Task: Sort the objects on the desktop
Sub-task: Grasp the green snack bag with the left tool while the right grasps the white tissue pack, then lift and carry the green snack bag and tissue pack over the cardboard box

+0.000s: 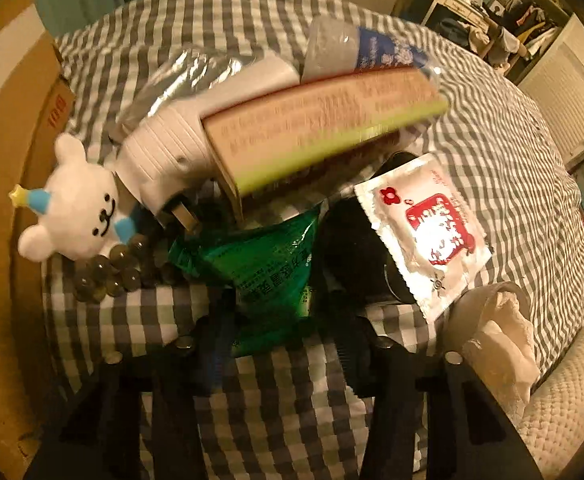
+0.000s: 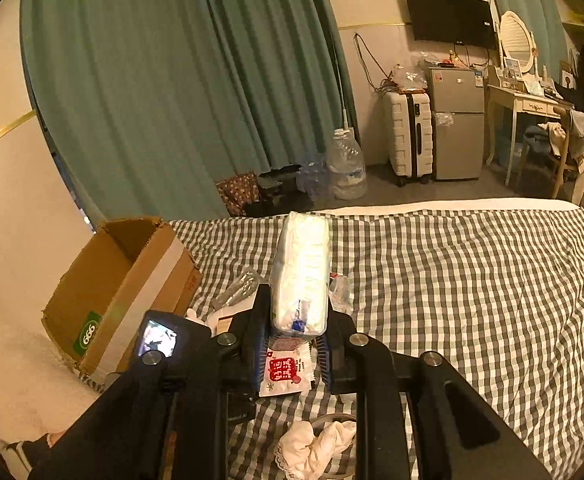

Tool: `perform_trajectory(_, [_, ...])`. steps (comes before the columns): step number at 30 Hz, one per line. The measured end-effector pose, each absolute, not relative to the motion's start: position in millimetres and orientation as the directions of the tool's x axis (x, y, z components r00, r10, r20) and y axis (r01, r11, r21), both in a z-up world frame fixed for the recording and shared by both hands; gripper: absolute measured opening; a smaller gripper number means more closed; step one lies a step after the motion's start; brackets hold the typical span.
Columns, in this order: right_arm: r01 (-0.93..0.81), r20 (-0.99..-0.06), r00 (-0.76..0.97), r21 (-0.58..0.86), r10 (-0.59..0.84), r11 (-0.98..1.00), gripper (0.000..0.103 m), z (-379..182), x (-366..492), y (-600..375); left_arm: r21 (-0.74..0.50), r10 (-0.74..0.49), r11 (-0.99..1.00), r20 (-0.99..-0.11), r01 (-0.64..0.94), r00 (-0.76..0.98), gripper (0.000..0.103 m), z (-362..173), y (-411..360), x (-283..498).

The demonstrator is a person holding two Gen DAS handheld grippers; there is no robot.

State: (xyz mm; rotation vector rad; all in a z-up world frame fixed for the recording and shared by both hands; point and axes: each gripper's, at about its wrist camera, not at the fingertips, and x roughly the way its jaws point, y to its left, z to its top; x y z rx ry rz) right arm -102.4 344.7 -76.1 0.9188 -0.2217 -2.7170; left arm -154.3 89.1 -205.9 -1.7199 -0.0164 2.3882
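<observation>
In the left wrist view a heap lies on the checked bedspread (image 1: 492, 128): a white bear plush (image 1: 76, 208), a white ribbed plug (image 1: 164, 152), a pink-and-green box (image 1: 324, 120), a dark bead bracelet (image 1: 108, 272), a red-and-white sachet (image 1: 428, 228) and a green packet (image 1: 268, 272). My left gripper (image 1: 284, 308) points down at the heap, its jaws narrow and pressed on the crumpled green packet. In the right wrist view my right gripper (image 2: 298, 308) is shut on a white tissue pack (image 2: 300, 264), held above the sachet (image 2: 288, 372).
An open cardboard box (image 2: 124, 280) stands at the bed's left edge, beside the heap. A white cloth in a ring (image 2: 316, 440) lies near the front. A black object (image 1: 356, 256) sits under the sachet. A blue-and-white pack (image 1: 368, 52) tops the heap. Checked cover stretches to the right.
</observation>
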Motion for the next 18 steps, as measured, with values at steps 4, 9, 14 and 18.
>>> perform_trajectory(4, [0.190,-0.567,-0.772,0.225,-0.287,-0.956,0.020,-74,-100,344,-0.089,0.136,-0.984,-0.935,-0.155,-0.328,0.033,-196,91,-149])
perform_trajectory(9, [0.180,-0.541,-0.795,0.222,-0.274,-0.958,0.020,-66,-93,344,-0.068,0.124,-0.986,-0.907,-0.150,-0.402,0.033,-160,93,-141])
perform_trajectory(14, [0.165,-0.508,-0.824,0.207,-0.250,-0.964,0.020,-55,-84,342,-0.091,0.155,-0.985,-0.848,-0.149,-0.506,0.033,-110,81,-128])
perform_trajectory(18, [0.152,-0.484,-0.845,0.188,-0.226,-0.970,0.020,-43,-77,340,-0.079,0.149,-0.987,-0.790,-0.142,-0.595,0.034,-71,75,-113])
